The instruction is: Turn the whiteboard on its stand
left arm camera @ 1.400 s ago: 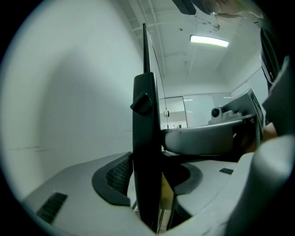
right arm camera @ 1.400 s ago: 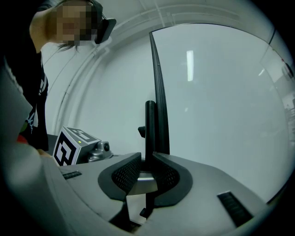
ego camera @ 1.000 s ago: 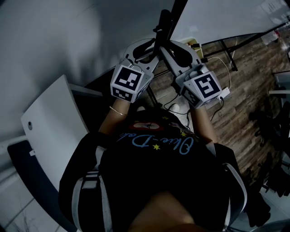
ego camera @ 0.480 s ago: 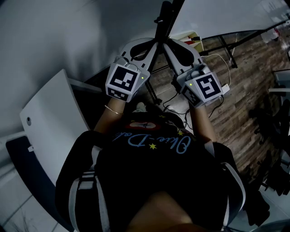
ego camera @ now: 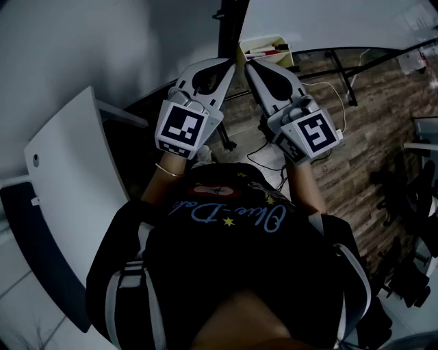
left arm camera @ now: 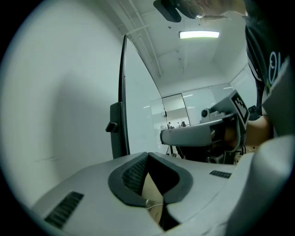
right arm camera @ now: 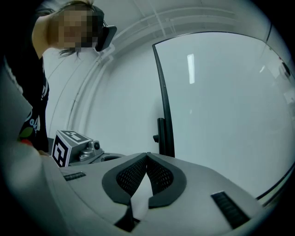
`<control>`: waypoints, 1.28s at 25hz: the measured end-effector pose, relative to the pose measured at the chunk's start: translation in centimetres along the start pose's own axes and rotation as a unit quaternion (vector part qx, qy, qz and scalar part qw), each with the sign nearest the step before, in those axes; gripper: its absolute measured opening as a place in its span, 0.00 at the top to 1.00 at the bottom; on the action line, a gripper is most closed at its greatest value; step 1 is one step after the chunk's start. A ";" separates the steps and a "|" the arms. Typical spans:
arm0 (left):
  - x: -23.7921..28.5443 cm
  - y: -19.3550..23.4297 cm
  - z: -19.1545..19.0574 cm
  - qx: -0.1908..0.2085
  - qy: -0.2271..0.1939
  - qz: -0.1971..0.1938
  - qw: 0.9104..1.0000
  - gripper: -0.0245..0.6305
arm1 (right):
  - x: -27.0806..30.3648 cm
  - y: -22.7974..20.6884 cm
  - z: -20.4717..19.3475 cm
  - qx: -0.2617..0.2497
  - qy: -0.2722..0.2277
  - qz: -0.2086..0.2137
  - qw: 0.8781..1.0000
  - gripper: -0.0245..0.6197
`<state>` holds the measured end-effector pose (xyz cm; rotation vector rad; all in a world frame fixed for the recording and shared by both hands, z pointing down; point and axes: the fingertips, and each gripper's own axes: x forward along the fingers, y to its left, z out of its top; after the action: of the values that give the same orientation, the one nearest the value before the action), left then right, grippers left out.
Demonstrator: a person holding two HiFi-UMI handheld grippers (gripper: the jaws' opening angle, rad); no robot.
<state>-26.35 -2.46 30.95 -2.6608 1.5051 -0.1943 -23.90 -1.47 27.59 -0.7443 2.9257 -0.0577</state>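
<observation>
Well, my left hand-held gripper (left arm camera: 147, 154) and right hand-held gripper (right arm camera: 147, 155) are both squeezed closed on nothing. They sit side by side, tips near the upright whiteboard (right arm camera: 221, 115) — its dark edge just ahead.

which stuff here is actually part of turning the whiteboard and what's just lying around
Part of the job:
- whiteboard
- its black stand post
- left gripper and right gripper, both shut, tips up by the post

Just lying about:
- cream box of markers
- cables on the wood floor
- white panel at the left
</observation>
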 end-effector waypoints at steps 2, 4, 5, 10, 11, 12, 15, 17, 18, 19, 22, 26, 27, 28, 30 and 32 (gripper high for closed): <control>-0.3 -1.0 0.0 0.000 0.001 0.005 1.000 0.93 | -0.9 0.1 -0.5 -0.001 0.012 0.003 1.000 0.93; -0.7 -1.7 0.1 0.001 0.003 0.010 1.000 0.93 | -1.7 0.2 -0.4 -0.002 0.012 0.003 1.000 0.93; -0.8 -2.0 0.1 0.002 0.004 0.012 1.000 0.93 | -2.0 0.4 -0.1 0.001 0.004 0.006 1.000 0.93; -1.6 -3.2 0.4 0.004 0.005 0.024 1.000 0.93 | -3.6 0.9 0.3 -0.003 -0.002 0.007 1.000 0.93; -1.7 -3.5 0.4 0.006 0.007 0.026 1.000 0.93 | -4.0 1.0 0.3 -0.002 -0.001 0.007 1.000 0.93; -1.8 -3.8 0.3 0.006 0.008 0.026 1.000 0.93 | -4.3 1.0 0.4 -0.002 -0.002 0.007 1.000 0.93; -2.0 -4.7 0.3 0.005 0.010 0.027 1.000 0.93 | -5.1 1.1 0.5 -0.005 -0.004 0.008 1.000 0.93; -2.2 -5.2 0.4 0.005 0.009 0.029 1.000 0.93 | -5.6 1.2 0.5 -0.005 -0.004 0.011 1.000 0.93; -2.2 -5.5 0.4 0.006 0.009 0.030 1.000 0.93 | -5.9 1.3 0.4 -0.005 -0.002 0.013 1.000 0.93; -2.3 -5.7 0.3 0.007 0.009 0.031 0.999 0.93 | -6.2 1.3 0.2 -0.006 0.000 0.014 1.000 0.93; -2.5 -6.5 0.0 0.008 0.012 0.035 0.999 0.93 | -6.9 1.6 -0.3 -0.006 0.005 0.022 1.000 0.93; -3.1 -7.2 -0.3 0.010 0.017 0.042 0.999 0.93 | -7.4 2.4 -0.3 -0.012 0.005 0.035 0.999 0.93; -3.2 -7.3 -0.3 0.011 0.018 0.043 0.999 0.93 | -7.5 2.6 -0.3 -0.012 0.004 0.037 0.999 0.93; -3.3 -7.5 -0.4 0.012 0.019 0.044 0.999 0.93 | -7.6 2.7 -0.3 -0.012 0.003 0.039 0.999 0.93; -3.4 -7.8 -0.5 0.012 0.022 0.045 0.999 0.93 | -7.9 2.8 -0.6 -0.008 0.006 0.041 0.999 0.93; -3.4 -8.1 -0.5 0.011 0.024 0.045 0.999 0.93 | -8.2 2.8 -0.9 -0.004 0.012 0.044 0.999 0.93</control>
<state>-21.34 4.61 32.30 -2.5823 1.6220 -0.2681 -18.23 4.92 29.22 -0.6192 2.9791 -0.0475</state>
